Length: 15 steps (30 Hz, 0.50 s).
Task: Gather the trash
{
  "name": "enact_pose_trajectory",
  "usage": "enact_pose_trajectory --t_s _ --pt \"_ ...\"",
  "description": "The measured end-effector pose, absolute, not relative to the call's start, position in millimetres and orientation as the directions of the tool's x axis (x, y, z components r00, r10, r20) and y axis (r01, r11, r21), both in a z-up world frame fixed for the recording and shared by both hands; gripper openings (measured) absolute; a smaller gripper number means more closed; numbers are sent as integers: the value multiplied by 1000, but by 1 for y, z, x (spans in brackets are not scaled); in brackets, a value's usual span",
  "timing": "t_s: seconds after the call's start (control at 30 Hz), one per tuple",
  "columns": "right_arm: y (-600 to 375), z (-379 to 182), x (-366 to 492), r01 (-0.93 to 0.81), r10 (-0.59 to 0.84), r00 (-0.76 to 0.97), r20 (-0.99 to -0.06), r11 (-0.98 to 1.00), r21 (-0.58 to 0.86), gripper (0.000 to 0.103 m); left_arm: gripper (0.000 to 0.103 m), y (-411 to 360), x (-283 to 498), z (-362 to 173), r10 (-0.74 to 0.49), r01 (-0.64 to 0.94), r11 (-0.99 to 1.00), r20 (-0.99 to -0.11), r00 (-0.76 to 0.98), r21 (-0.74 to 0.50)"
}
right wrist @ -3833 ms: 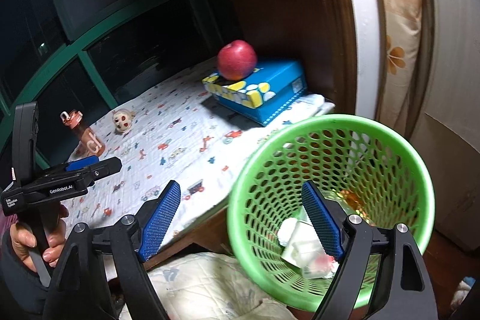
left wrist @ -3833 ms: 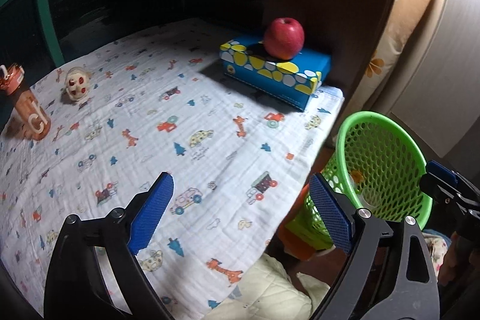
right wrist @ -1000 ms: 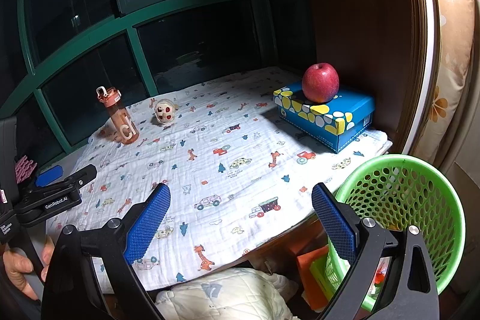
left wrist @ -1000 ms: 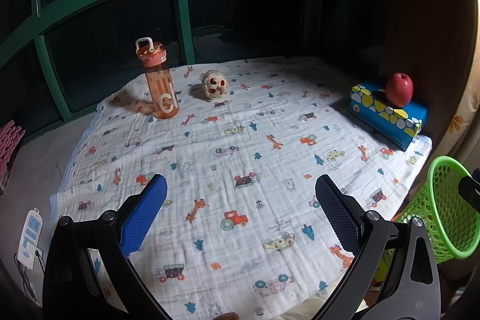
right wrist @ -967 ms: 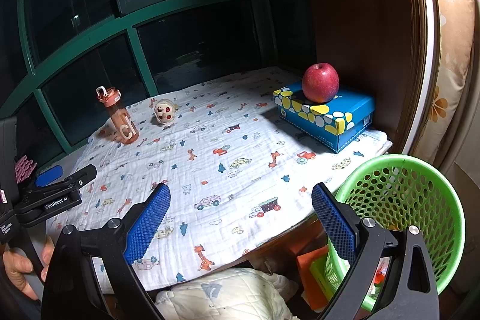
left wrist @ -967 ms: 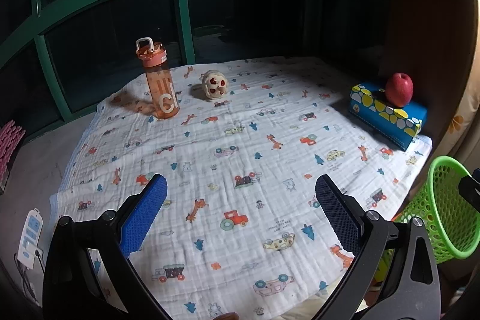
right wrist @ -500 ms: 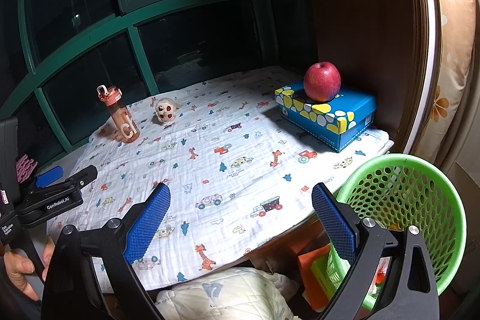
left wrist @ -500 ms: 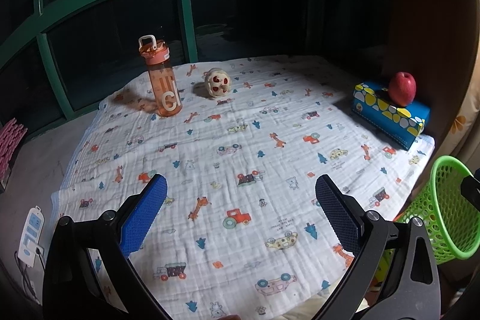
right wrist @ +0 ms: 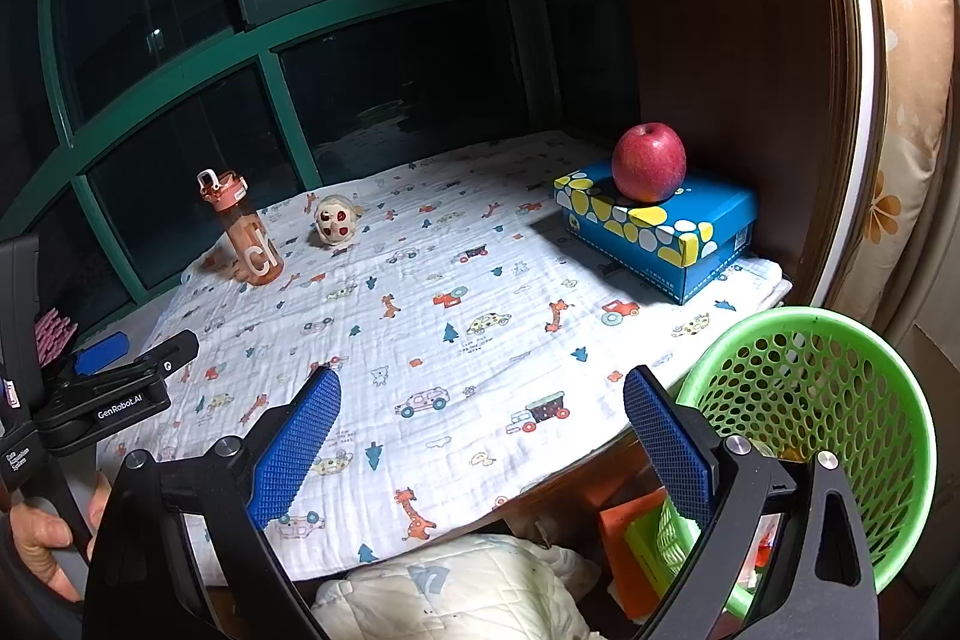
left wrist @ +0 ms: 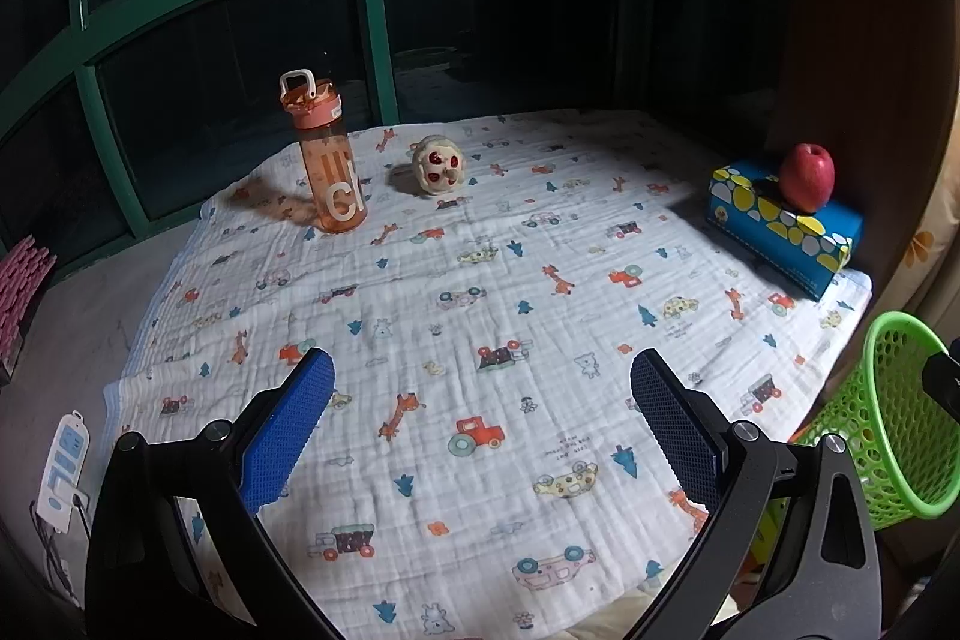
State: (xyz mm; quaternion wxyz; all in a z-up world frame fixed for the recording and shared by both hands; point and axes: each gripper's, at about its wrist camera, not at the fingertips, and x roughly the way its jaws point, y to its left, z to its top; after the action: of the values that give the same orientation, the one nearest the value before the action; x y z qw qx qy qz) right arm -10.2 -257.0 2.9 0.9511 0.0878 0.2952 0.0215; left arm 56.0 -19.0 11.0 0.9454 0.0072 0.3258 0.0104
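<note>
green basket [right wrist: 828,400] upright, mouth up, beside table [right wrist: 420,316].

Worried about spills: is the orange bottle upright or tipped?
Upright: the orange bottle stands on its base on the printed cloth, lid on top.

Both tools have drawn back and up from the green basket [right wrist: 840,400]. The right tool [right wrist: 480,430], earlier over the basket's mouth with trash showing inside, now hangs over the near edge of the cloth-covered worktop [right wrist: 480,292], with the basket to its right. The left tool [left wrist: 480,418] now looks across the whole worktop, so the orange bottle [left wrist: 327,160] stands in full view far from the basket.
</note>
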Motion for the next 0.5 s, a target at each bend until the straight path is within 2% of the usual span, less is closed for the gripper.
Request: enact_pose_trajectory --t_s 0.5 --pt "-256 2 -9 4 99 822 -561 984 179 92 98 -20 54 9 29 -18 1000 -615 788 24"
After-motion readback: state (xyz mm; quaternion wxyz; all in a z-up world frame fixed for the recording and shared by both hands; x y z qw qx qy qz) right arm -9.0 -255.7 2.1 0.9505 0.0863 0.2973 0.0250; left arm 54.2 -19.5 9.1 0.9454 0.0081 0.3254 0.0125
